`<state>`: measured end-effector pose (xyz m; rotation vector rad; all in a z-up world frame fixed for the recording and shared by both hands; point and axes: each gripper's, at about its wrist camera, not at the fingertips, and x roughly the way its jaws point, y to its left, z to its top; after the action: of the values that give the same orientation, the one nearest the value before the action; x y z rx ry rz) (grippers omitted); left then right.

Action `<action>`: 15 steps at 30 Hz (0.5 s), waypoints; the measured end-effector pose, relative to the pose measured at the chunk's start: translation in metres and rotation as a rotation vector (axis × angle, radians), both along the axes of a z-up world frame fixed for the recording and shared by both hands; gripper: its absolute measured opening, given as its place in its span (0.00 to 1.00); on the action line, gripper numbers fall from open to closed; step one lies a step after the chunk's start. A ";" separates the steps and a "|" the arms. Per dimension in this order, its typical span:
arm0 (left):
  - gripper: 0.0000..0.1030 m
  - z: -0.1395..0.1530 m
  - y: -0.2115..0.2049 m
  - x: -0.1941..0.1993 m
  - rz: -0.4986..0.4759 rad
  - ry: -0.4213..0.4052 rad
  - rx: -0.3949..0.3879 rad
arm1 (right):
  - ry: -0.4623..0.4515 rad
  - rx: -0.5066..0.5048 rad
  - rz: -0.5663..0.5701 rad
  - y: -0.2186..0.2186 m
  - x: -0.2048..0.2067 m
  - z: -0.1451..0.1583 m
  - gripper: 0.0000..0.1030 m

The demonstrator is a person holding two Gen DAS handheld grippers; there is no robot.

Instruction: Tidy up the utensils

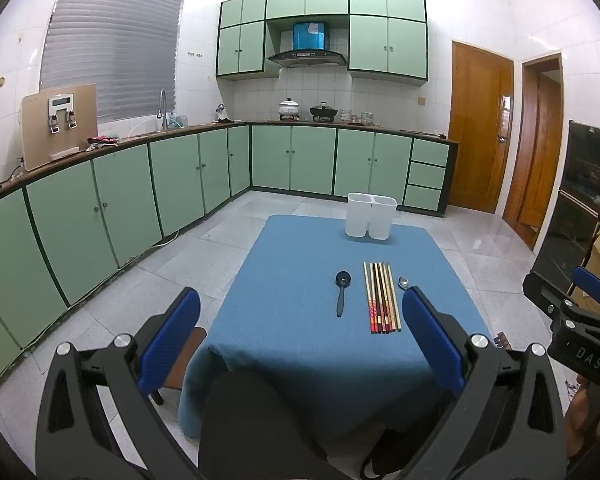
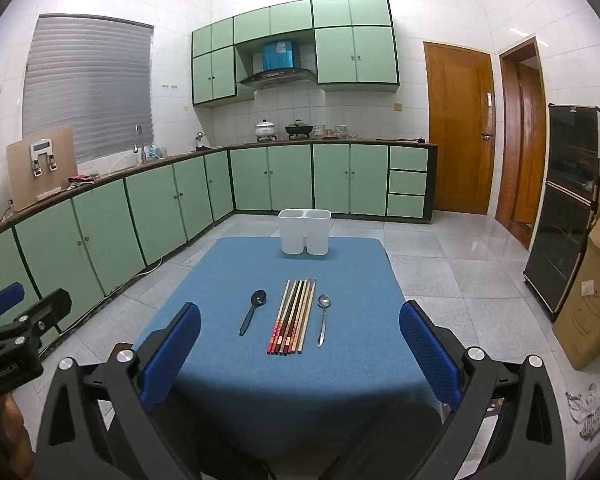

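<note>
On the blue tablecloth [image 2: 300, 392] lie a black spoon [image 2: 253, 311], a row of several chopsticks [image 2: 293, 317] and a metal spoon [image 2: 323, 318], side by side. Behind them stands a white two-compartment holder [image 2: 304, 231], which looks empty. In the left wrist view the same black spoon [image 1: 342, 292], chopsticks [image 1: 382, 298] and holder [image 1: 370, 216] appear, while the metal spoon [image 1: 403, 282] is partly hidden by a finger. My left gripper [image 1: 300, 336] and right gripper [image 2: 300, 352] both hover open over the table's near edge, holding nothing.
Green kitchen cabinets [image 2: 140, 208] run along the left and back walls. A wooden stool [image 1: 184, 356] stands at the table's near left corner. Cardboard boxes [image 2: 592, 292] and a dark cabinet [image 2: 568, 204] stand on the right. Grey tiled floor [image 2: 440, 252] surrounds the table.
</note>
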<state>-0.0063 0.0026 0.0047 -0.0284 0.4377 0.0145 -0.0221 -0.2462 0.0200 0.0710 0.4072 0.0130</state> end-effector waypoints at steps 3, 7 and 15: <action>0.95 0.000 0.000 0.000 0.000 -0.001 -0.001 | -0.002 -0.002 -0.001 0.001 0.000 -0.001 0.95; 0.95 0.004 0.001 0.001 0.002 -0.003 -0.002 | -0.004 -0.003 -0.001 -0.001 0.001 -0.001 0.95; 0.95 0.005 0.000 0.001 0.003 -0.004 0.001 | -0.007 -0.004 0.001 0.003 0.003 0.000 0.95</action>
<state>-0.0057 0.0025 0.0098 -0.0280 0.4333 0.0174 -0.0193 -0.2427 0.0197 0.0668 0.3998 0.0135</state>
